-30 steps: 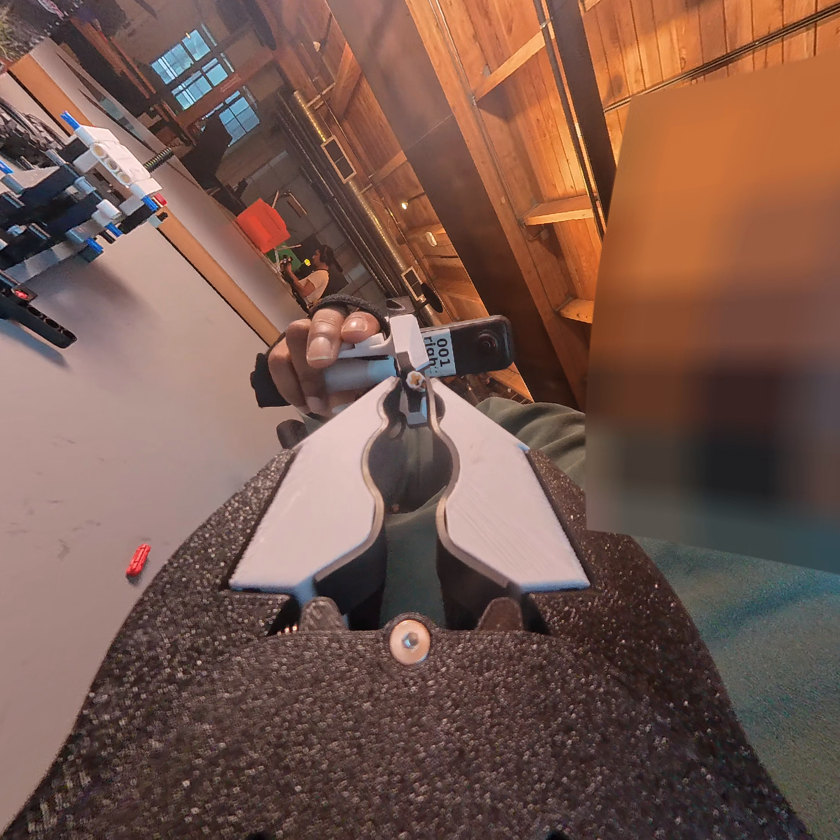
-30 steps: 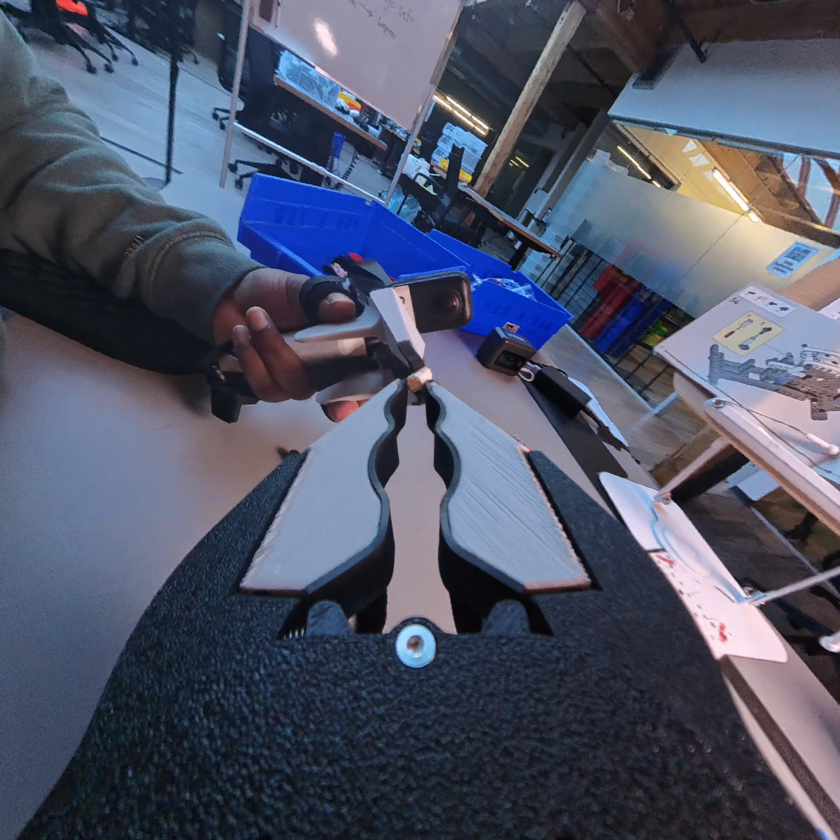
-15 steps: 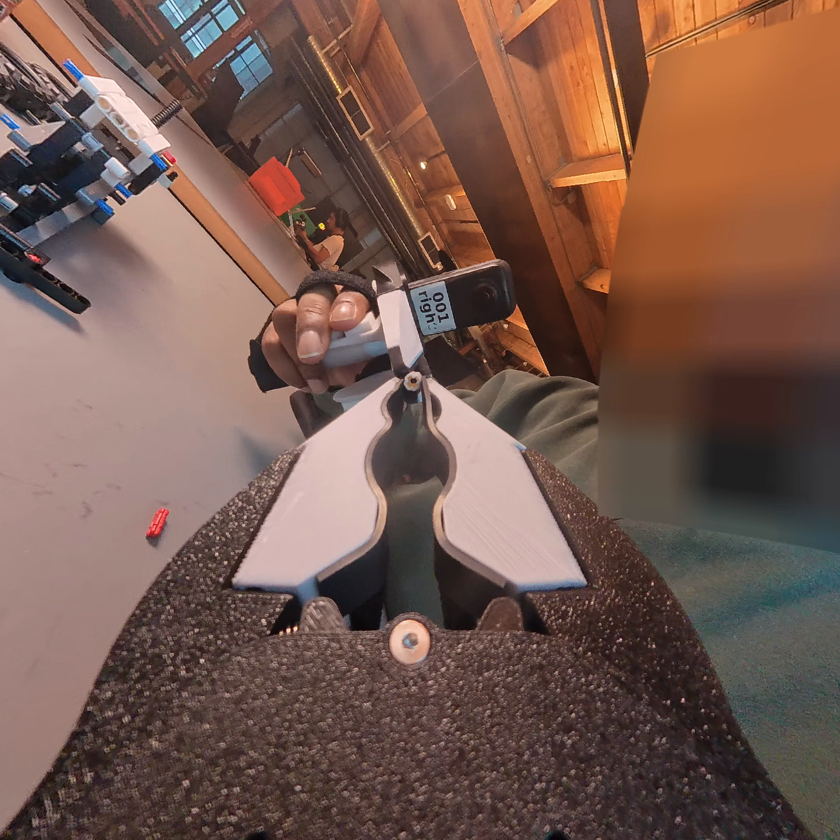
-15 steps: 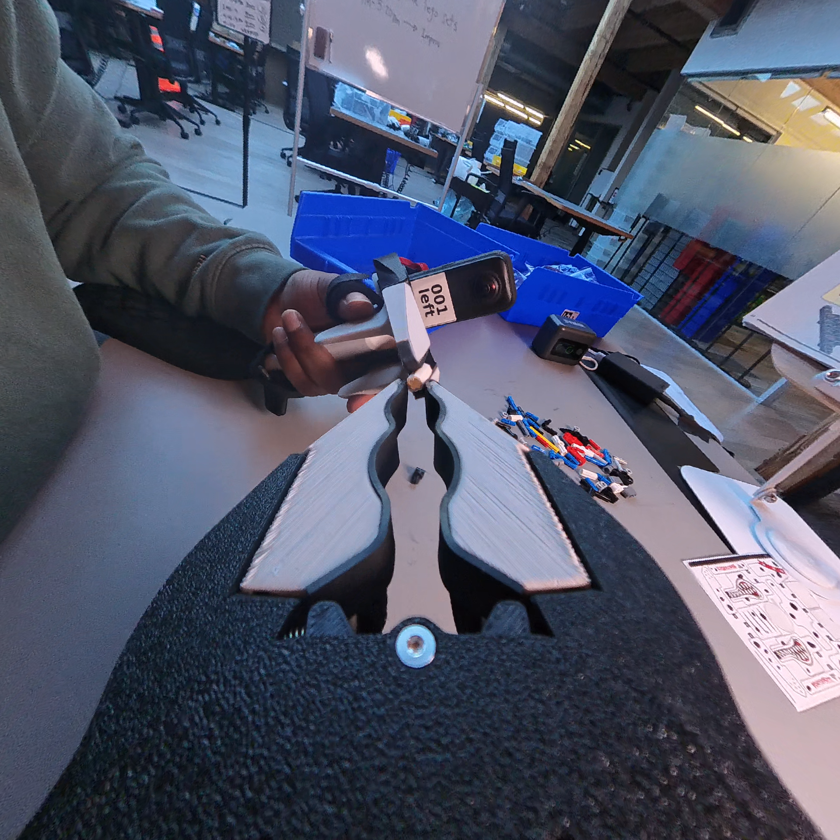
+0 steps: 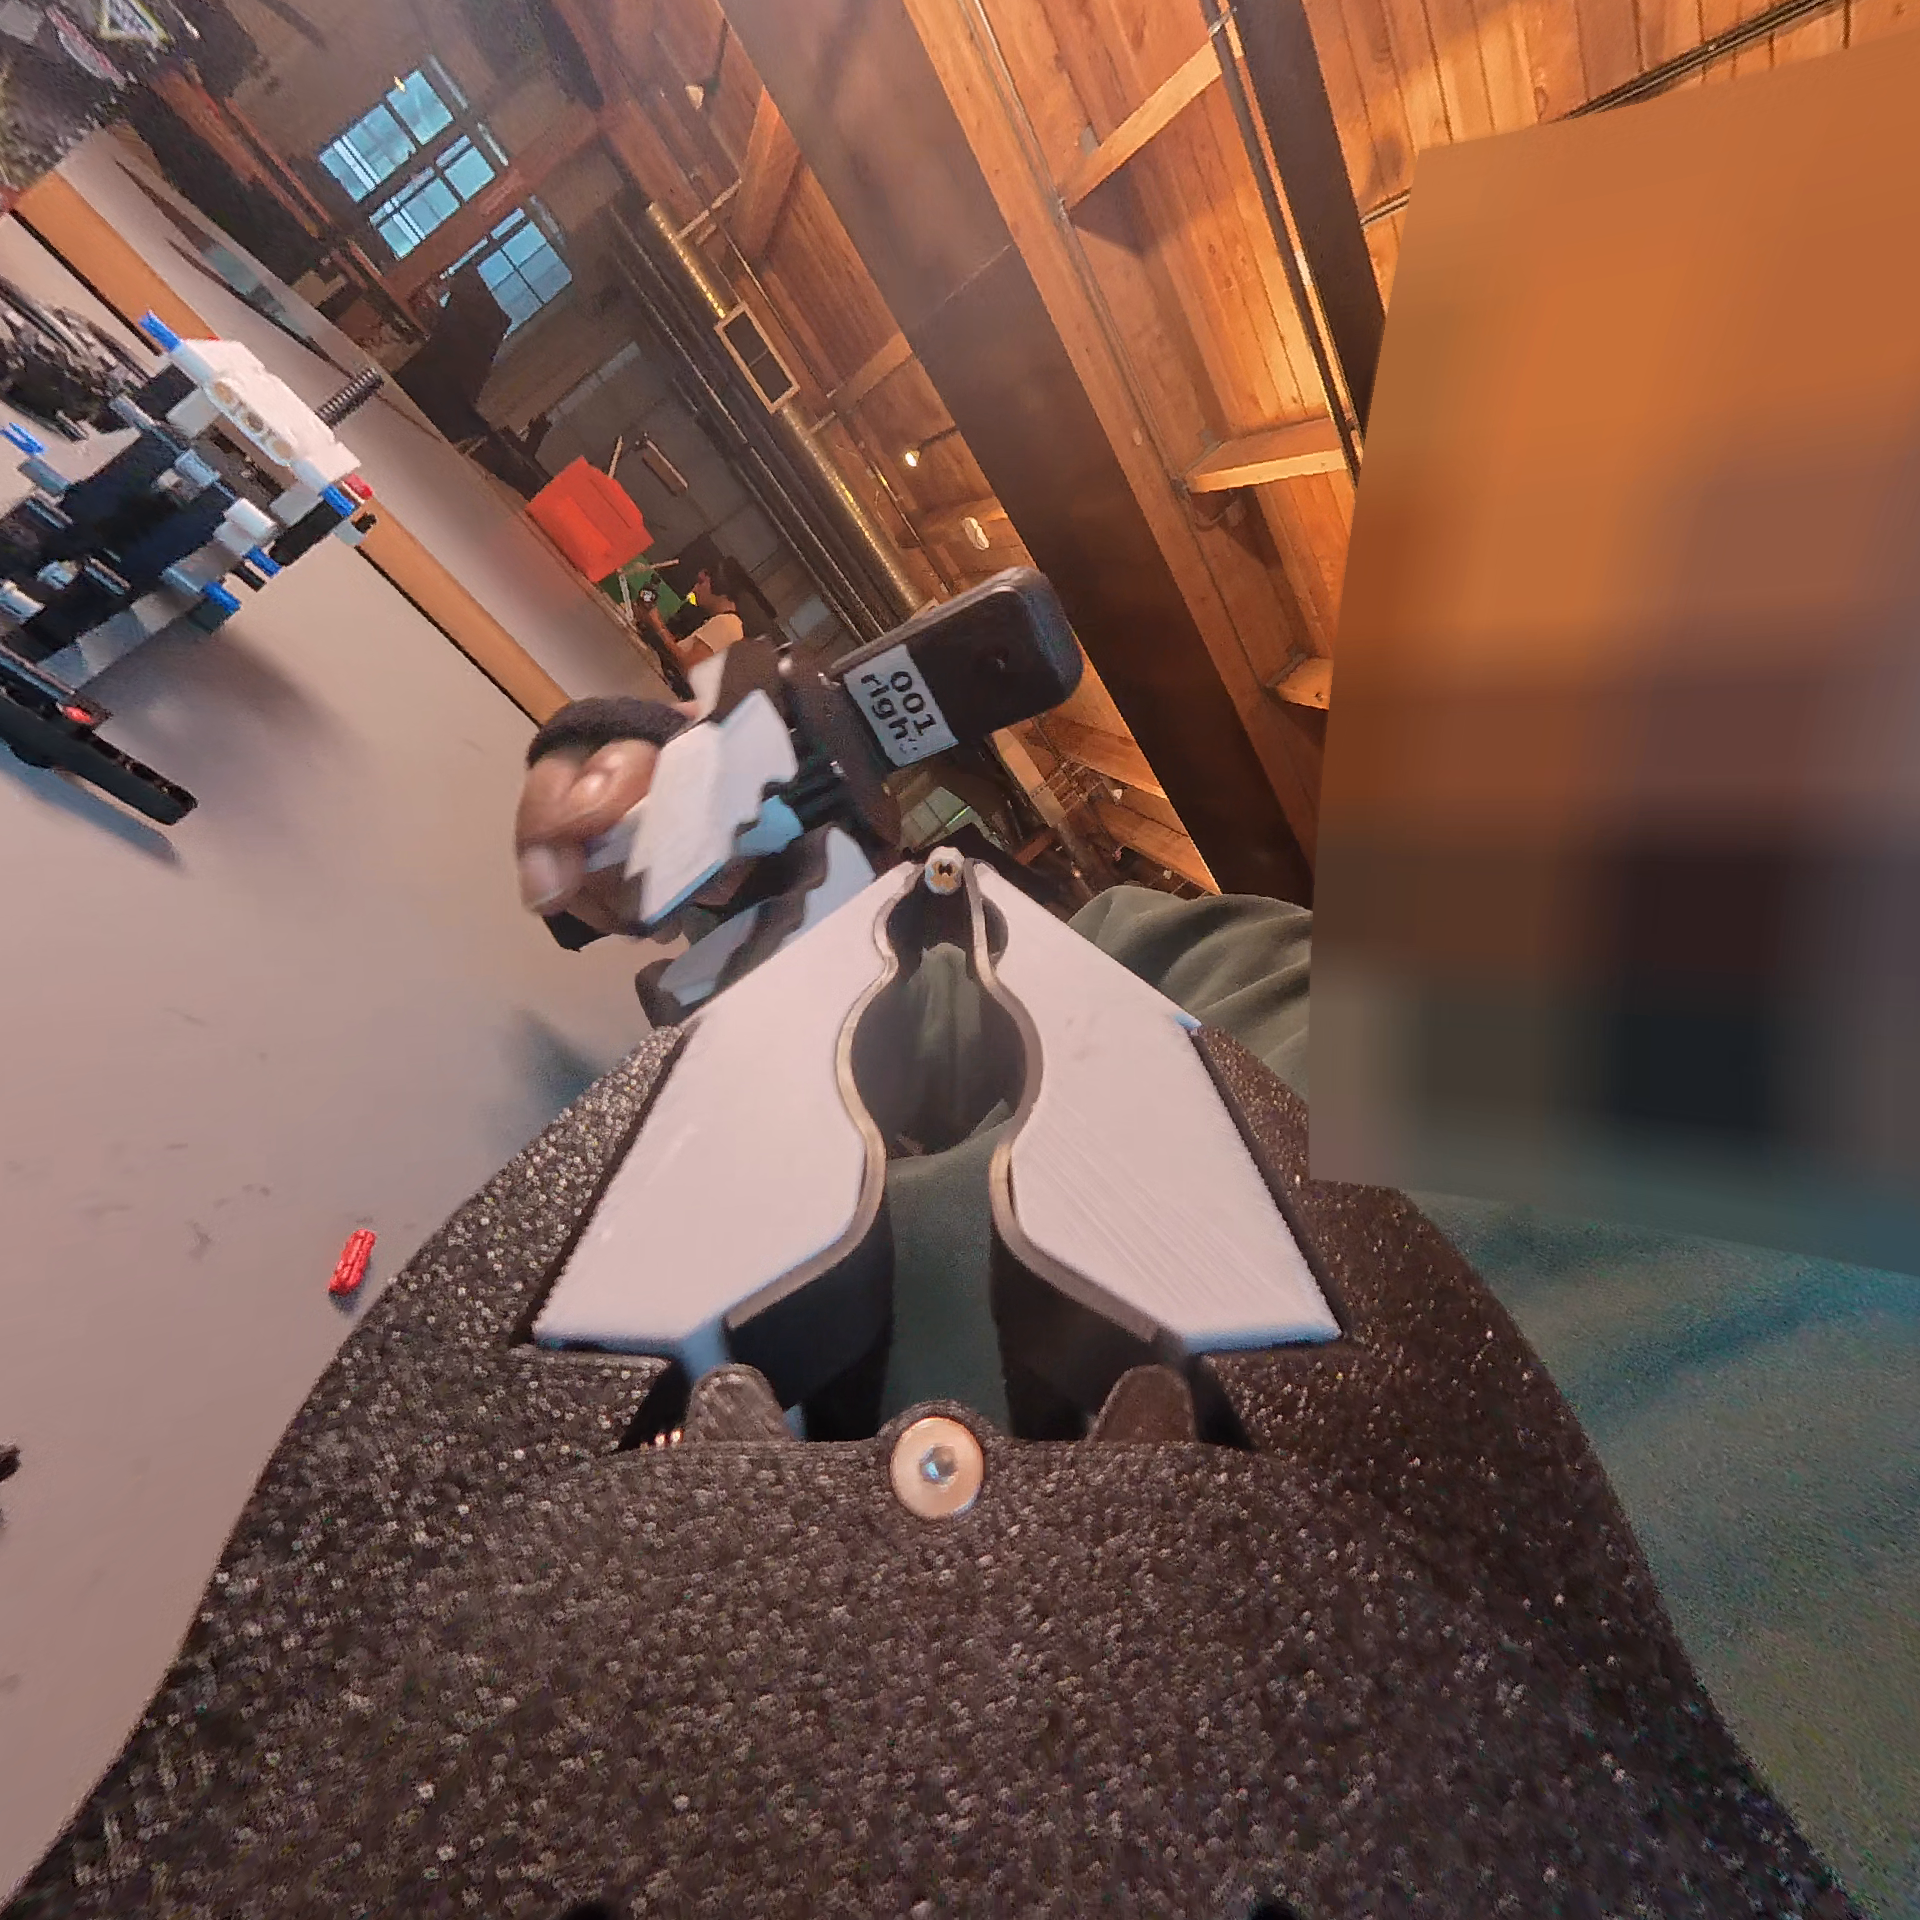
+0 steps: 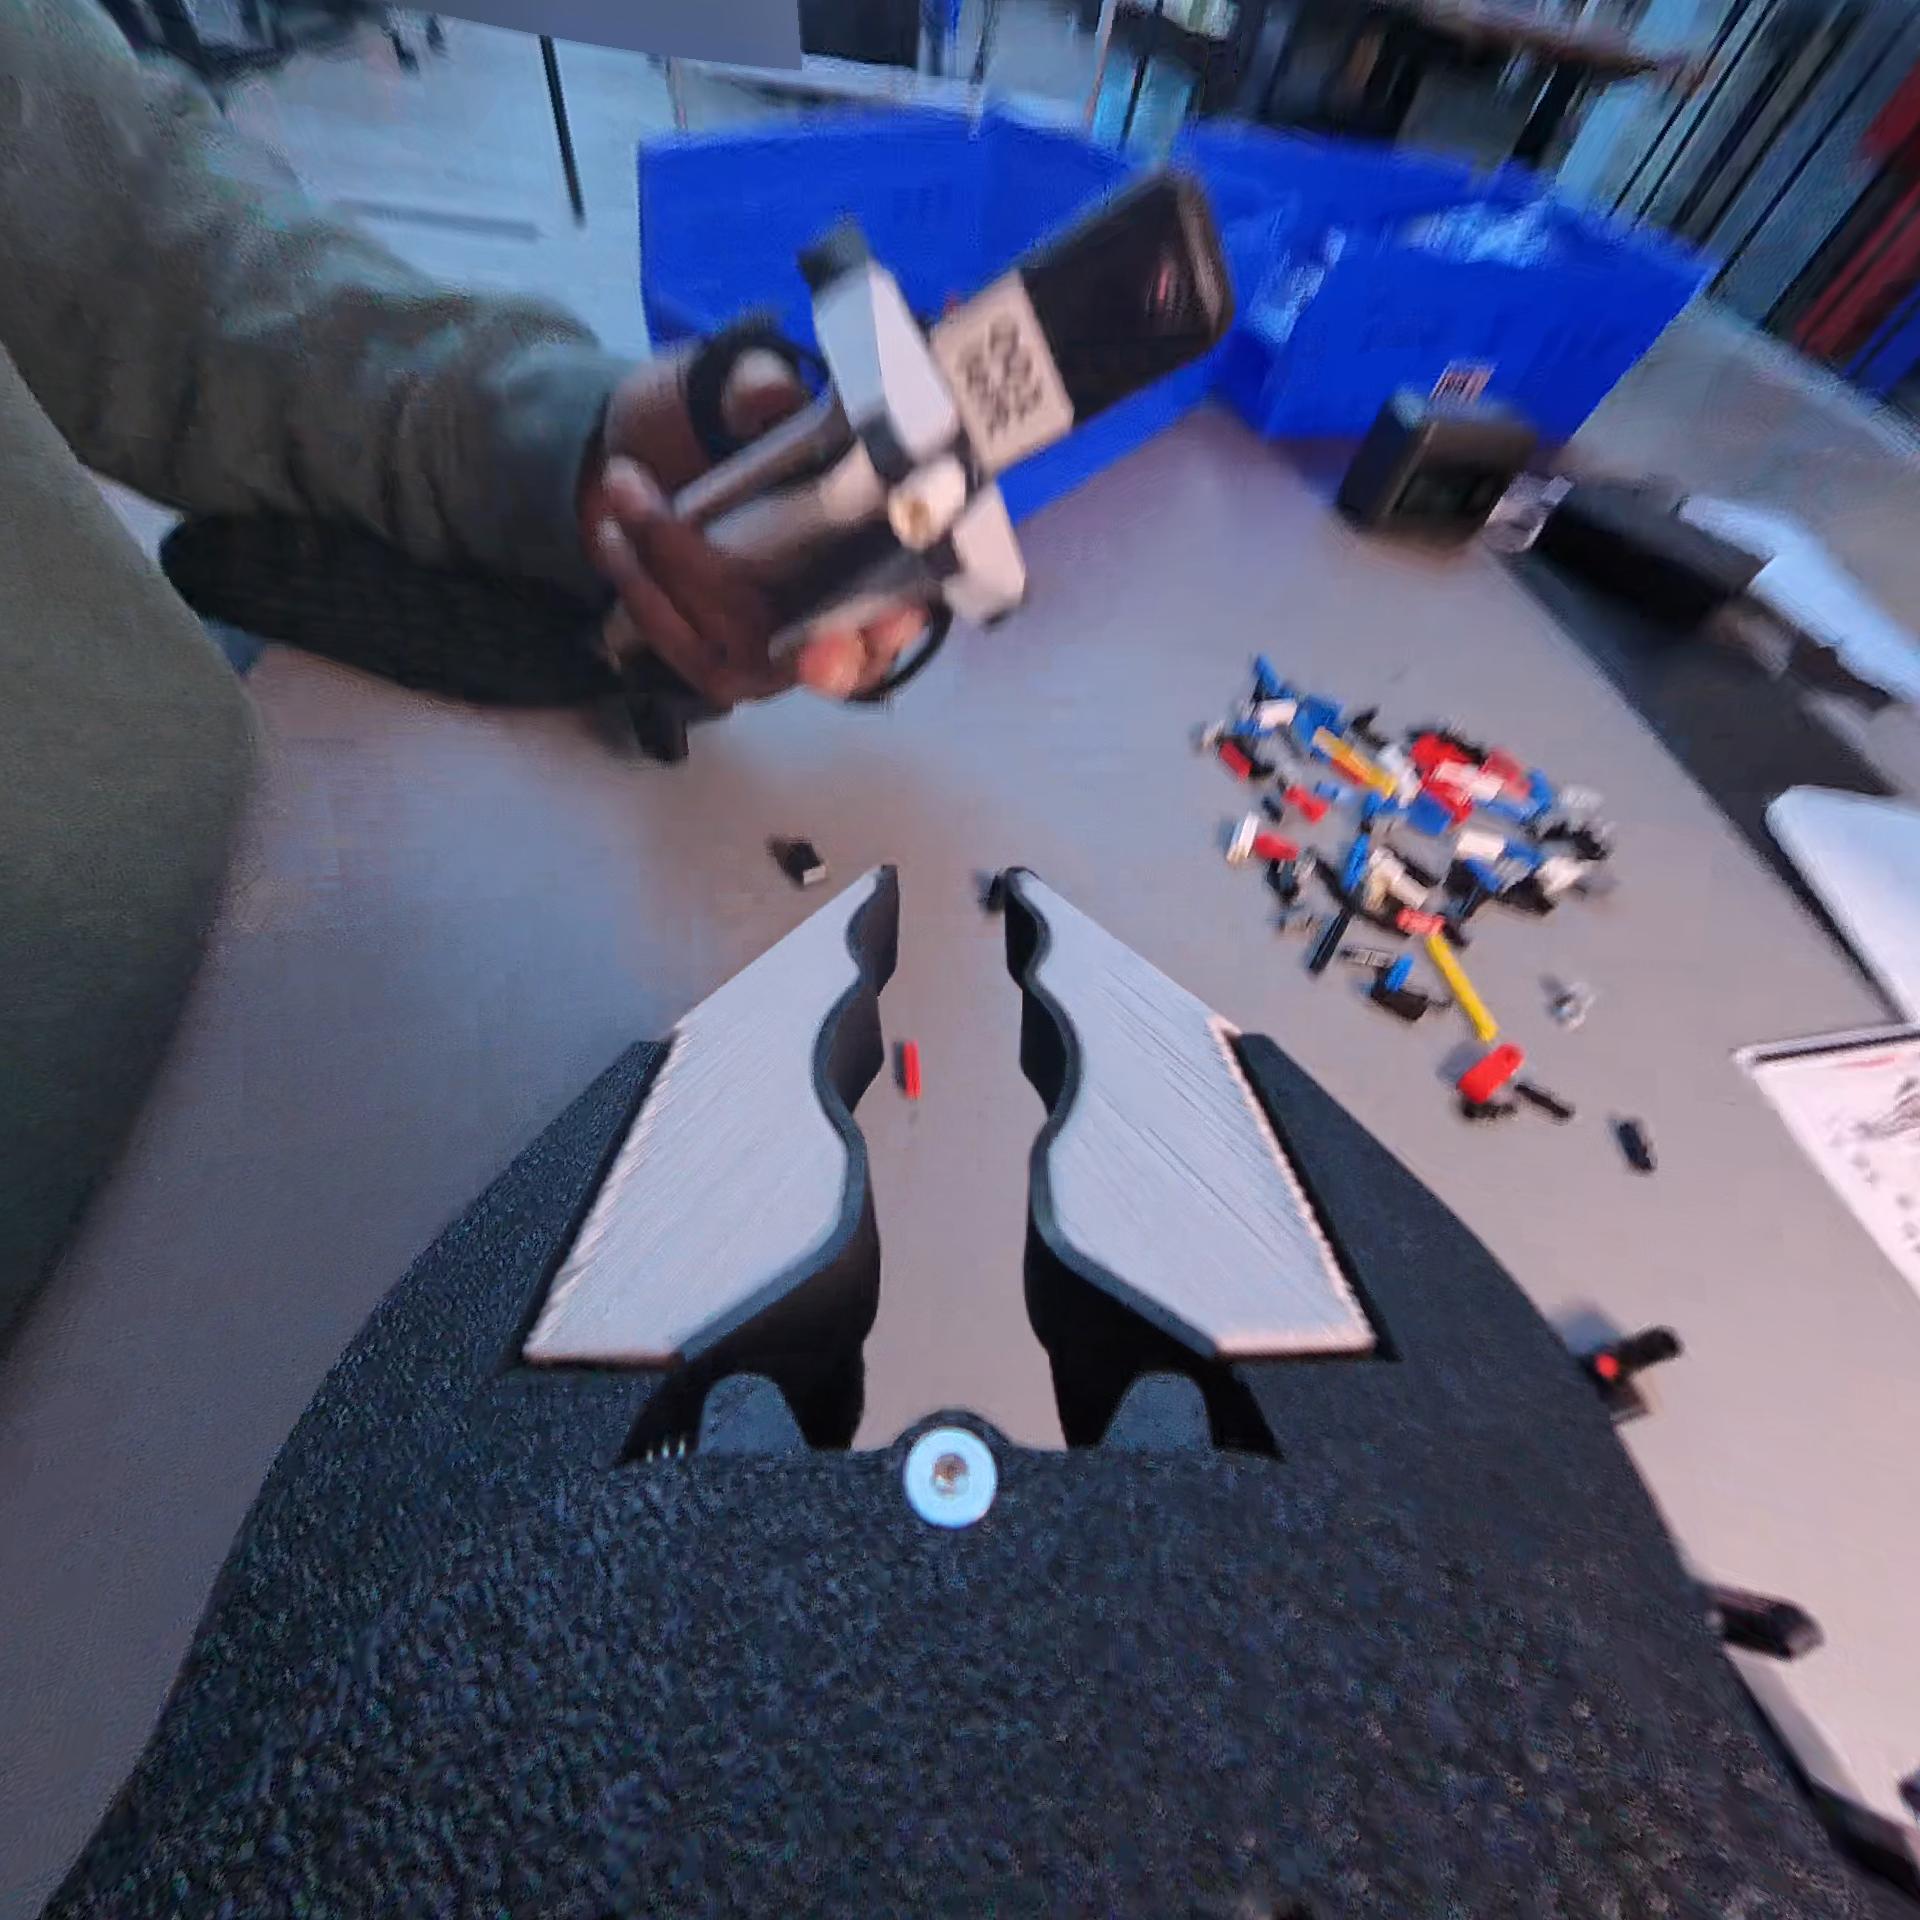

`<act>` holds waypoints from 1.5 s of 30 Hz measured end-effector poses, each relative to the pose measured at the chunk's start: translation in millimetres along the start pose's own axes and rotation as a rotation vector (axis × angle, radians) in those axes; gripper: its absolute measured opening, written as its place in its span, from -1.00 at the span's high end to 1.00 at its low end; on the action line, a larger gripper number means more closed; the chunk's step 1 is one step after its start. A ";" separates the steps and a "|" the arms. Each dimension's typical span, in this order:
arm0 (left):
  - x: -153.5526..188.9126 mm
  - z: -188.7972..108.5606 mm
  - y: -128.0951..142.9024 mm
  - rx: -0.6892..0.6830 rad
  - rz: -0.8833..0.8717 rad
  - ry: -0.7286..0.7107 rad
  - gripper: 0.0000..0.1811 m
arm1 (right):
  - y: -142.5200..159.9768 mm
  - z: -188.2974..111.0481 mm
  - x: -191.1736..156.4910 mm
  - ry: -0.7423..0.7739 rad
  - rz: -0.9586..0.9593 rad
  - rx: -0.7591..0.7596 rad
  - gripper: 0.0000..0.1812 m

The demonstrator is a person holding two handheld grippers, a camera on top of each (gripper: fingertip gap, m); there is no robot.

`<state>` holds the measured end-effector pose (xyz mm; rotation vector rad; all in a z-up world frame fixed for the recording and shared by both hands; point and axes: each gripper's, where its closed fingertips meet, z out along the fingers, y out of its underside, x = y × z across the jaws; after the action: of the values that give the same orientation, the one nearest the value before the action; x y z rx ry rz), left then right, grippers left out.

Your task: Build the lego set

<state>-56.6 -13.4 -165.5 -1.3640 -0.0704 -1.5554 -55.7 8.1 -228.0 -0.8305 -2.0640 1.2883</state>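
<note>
From the left wrist view, the left hand-held gripper [image 5: 943, 871] is pinched shut on a small tan peg [image 5: 941, 868] held right at its tips, lifted off the grey desk [image 5: 260, 1039] and pointing toward a person in a green top [image 5: 1195, 966]. Just beyond its tips and a little to the left, the right hand-held gripper [image 5: 696, 821] shows blurred in a hand [image 5: 582, 821], a black camera [image 5: 966, 665] mounted on top of it. Down to the left of the fingers, a small red pin [image 5: 351, 1260] lies on the desk. Far off to the upper left stands a partly built model [image 5: 156, 499] in black, white and blue, with a long black beam [image 5: 83, 748] lying close by it. In the right wrist view, the right hand-held gripper [image 6: 943, 883] is open and empty, its jaws standing apart above the desk [image 6: 468, 987]. A red pin [image 6: 909, 1068] lies on the desk in the gap between the fingers, and a small black piece [image 6: 798, 860] sits just left of the tips. Ahead and above, the left hand-held gripper [image 6: 930, 514] is blurred in a hand [image 6: 717, 582]. To the right of the fingers a pile of loose bricks [image 6: 1392, 842] in blue, red, white, black and yellow is spread out, with a printed sheet [image 6: 1860, 1132] at the far right edge. Blue bins [image 6: 935, 208] stand at the far side.
</note>
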 end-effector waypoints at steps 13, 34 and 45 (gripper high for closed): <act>-17.8 -20.9 -13.7 0.009 0.149 -0.196 0.93 | 82.0 34.2 -9.8 -0.120 0.077 -0.510 0.84; -28.2 13.6 -7.9 0.019 0.299 -0.288 0.93 | -20.0 -30.8 16.0 0.373 -0.297 -0.050 0.97; -43.0 19.0 -4.0 0.034 0.199 -0.287 0.93 | -15.5 -32.1 24.2 0.440 -0.344 -0.102 0.97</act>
<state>-53.1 27.2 -189.3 -1.5112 -0.1325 -1.1827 -51.1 39.1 -198.3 -0.6884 -1.8237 0.7434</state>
